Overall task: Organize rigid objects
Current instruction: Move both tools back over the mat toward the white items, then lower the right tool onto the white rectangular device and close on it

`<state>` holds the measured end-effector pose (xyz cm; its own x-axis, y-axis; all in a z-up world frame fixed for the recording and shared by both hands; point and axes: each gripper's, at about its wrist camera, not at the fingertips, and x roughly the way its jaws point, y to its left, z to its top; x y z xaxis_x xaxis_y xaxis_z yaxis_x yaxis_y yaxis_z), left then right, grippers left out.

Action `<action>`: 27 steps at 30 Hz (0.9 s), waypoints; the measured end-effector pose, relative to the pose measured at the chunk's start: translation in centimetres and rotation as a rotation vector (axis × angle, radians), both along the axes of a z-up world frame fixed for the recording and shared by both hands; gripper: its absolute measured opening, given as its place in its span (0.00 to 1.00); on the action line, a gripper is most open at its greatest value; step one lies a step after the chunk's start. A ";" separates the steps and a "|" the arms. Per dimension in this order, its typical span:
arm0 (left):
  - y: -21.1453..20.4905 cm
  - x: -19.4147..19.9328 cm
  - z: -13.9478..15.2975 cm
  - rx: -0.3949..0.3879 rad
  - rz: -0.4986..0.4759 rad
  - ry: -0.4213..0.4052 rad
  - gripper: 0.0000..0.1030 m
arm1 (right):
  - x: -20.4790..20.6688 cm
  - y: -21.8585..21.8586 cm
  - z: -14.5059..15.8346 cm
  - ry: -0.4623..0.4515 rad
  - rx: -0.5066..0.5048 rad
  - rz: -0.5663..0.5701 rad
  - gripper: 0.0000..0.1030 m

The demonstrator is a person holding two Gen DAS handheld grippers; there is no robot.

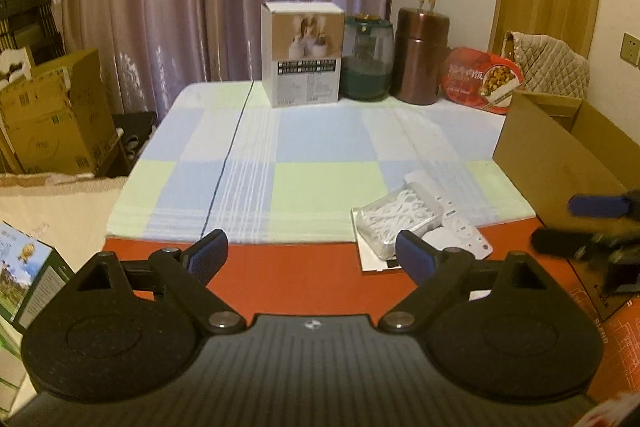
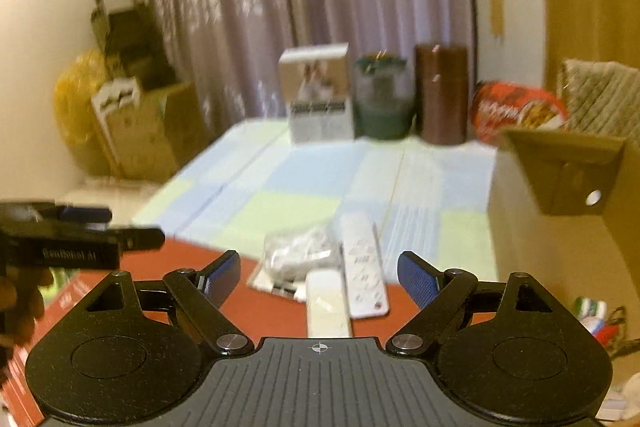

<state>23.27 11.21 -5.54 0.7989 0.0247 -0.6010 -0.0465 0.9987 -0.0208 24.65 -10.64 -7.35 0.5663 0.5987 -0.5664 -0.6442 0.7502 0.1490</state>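
Observation:
A clear box of white floss picks [image 1: 394,221] lies at the front of the checked cloth, beside a white remote [image 1: 460,223]. The right wrist view shows the box [image 2: 298,255], the remote [image 2: 364,271] and a second white bar-shaped remote [image 2: 326,303] closer in. My left gripper [image 1: 312,255] is open and empty over the red surface, left of these things. My right gripper [image 2: 318,275] is open and empty, with the bar-shaped remote lying between its fingers' line below. Each gripper shows in the other's view: the right [image 1: 592,223], the left [image 2: 92,227].
An open cardboard box [image 1: 560,155] stands at the right, also in the right wrist view [image 2: 560,195]. At the back stand a white carton [image 1: 304,55], a green jar [image 1: 366,59], a brown canister [image 1: 420,55] and a red food pack [image 1: 480,79]. Cardboard boxes [image 1: 52,115] sit on the floor left.

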 end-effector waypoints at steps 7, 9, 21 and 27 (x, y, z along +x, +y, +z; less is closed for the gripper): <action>0.8 1.9 -1.5 -0.030 -0.019 0.033 0.86 | 3.0 1.8 -5.7 0.154 -0.079 0.033 0.66; 0.8 2.2 -1.7 -0.043 -0.023 0.044 0.86 | 3.4 1.9 -6.6 0.176 -0.094 0.033 0.63; 0.0 3.7 -3.0 -0.041 -0.060 0.087 0.86 | 4.7 3.7 -8.3 0.191 -0.158 0.046 0.38; 0.1 3.7 -3.2 -0.031 -0.064 0.095 0.86 | 4.1 5.0 -8.2 0.184 -0.154 0.072 0.38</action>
